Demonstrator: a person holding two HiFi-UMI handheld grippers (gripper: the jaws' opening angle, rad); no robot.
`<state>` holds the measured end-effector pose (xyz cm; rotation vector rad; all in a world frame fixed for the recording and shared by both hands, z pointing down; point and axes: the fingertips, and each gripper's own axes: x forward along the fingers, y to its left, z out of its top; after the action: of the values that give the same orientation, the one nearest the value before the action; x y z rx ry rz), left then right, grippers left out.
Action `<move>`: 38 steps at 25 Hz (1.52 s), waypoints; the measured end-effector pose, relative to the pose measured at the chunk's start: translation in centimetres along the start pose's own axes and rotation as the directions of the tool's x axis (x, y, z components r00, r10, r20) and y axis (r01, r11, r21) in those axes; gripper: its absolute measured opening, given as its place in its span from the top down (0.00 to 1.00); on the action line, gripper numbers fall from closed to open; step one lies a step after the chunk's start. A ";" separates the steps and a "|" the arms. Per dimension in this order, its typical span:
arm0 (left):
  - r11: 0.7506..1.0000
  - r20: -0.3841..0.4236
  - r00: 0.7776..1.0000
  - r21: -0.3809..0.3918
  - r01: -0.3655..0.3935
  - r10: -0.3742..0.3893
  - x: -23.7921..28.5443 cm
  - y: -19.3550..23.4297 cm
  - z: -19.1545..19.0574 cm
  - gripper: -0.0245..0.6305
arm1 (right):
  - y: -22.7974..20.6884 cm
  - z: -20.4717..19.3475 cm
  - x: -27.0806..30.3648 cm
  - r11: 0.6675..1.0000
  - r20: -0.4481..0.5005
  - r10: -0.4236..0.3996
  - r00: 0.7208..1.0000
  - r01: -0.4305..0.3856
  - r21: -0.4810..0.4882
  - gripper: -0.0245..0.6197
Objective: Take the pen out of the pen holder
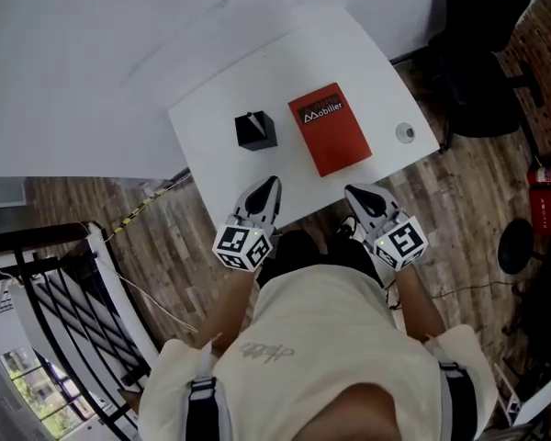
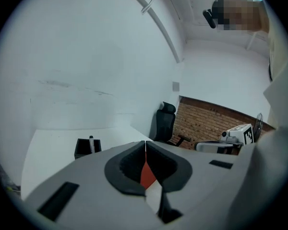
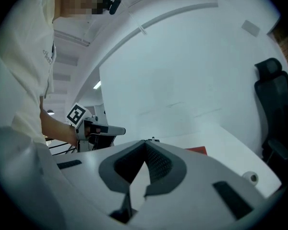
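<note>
The pen (image 2: 91,142) is seen upright in the black pen holder (image 1: 255,130) on the white table (image 1: 211,81). The left gripper (image 1: 272,185) and right gripper (image 1: 352,193) are fully closed and empty, well apart from the holder.

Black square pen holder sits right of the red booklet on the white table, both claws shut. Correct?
Not quite. The head view shows the black square pen holder left of the red booklet, not right. Both are on the white table; left claw and right claw are shut.
</note>
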<state>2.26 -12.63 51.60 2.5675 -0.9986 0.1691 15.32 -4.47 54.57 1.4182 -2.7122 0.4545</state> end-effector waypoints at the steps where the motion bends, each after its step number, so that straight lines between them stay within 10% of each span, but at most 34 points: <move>1: 1.000 -0.003 1.000 -0.003 -0.006 0.006 0.3 -0.1 -0.1 0.93 | -0.2 0.1 0.4 1.000 -0.001 0.013 1.000 -0.013 -0.001 0.95; 19: 0.992 0.047 0.992 -0.050 -0.115 0.118 3.8 10.6 1.5 0.93 | -0.9 3.4 10.3 0.989 -0.112 0.123 0.986 -0.131 -0.067 0.95; 33: 0.968 -0.147 0.965 -0.094 -0.231 0.216 8.7 15.9 -0.6 0.92 | -3.6 5.2 12.7 0.977 -0.114 0.175 0.978 -0.187 -0.100 0.95; 38: 0.936 -0.203 0.926 -0.085 -0.341 0.319 9.8 18.2 -1.5 0.75 | -6.4 5.1 12.7 0.975 -0.119 0.189 0.975 -0.200 -0.093 0.95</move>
<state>-2.70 -30.44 60.94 2.2121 -1.3190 0.4195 13.61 -19.47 53.47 1.0747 -2.7523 0.3804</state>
